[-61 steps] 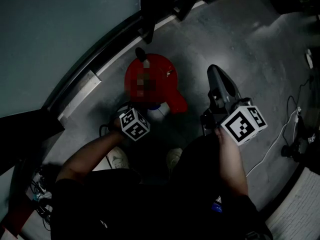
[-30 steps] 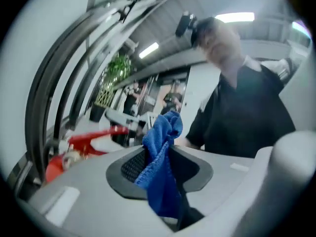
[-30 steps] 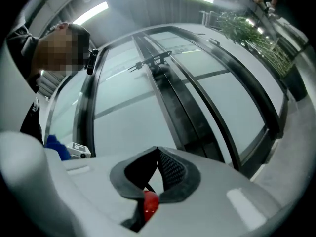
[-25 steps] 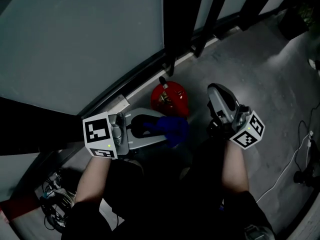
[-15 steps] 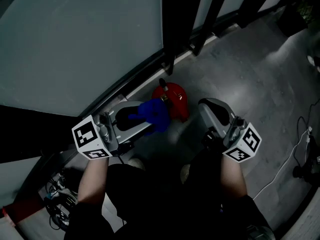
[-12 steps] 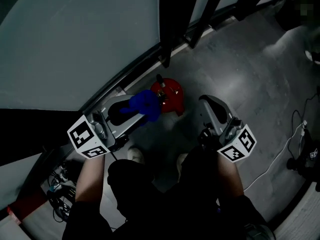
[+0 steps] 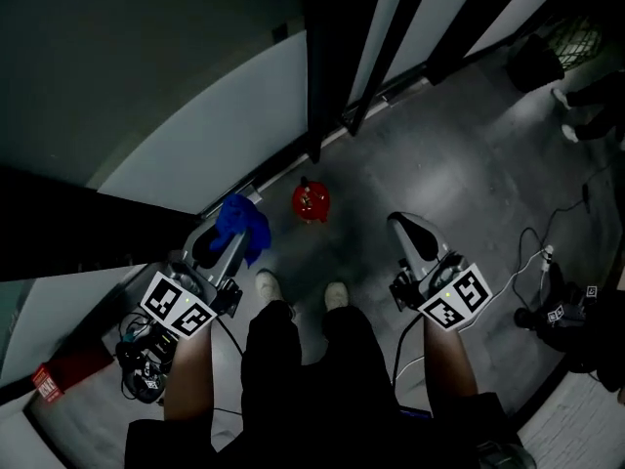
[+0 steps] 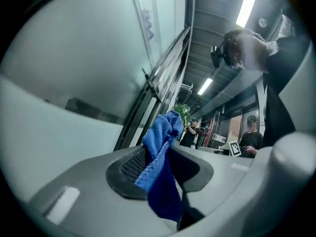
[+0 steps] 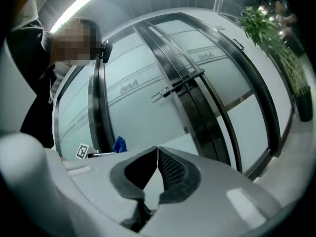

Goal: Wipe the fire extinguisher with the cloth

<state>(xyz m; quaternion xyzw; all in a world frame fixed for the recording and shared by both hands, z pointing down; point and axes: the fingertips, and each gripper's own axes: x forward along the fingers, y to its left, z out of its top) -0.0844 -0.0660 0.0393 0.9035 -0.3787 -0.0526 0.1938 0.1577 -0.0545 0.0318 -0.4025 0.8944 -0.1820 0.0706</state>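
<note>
Floor point(image 7: 469, 164), cloth point(image 7: 242, 225) in left claw point(image 8: 166, 154), extinguisher point(image 7: 311, 201) apart

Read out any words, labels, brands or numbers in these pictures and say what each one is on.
Nothing reads clearly.
Glass panel: pale lettering, too blurred to read.
Fire extinguisher: any label too small to read.
Left gripper and right gripper: square markers only, no letters.
Red object by the wall: white marks, too small to read.
</note>
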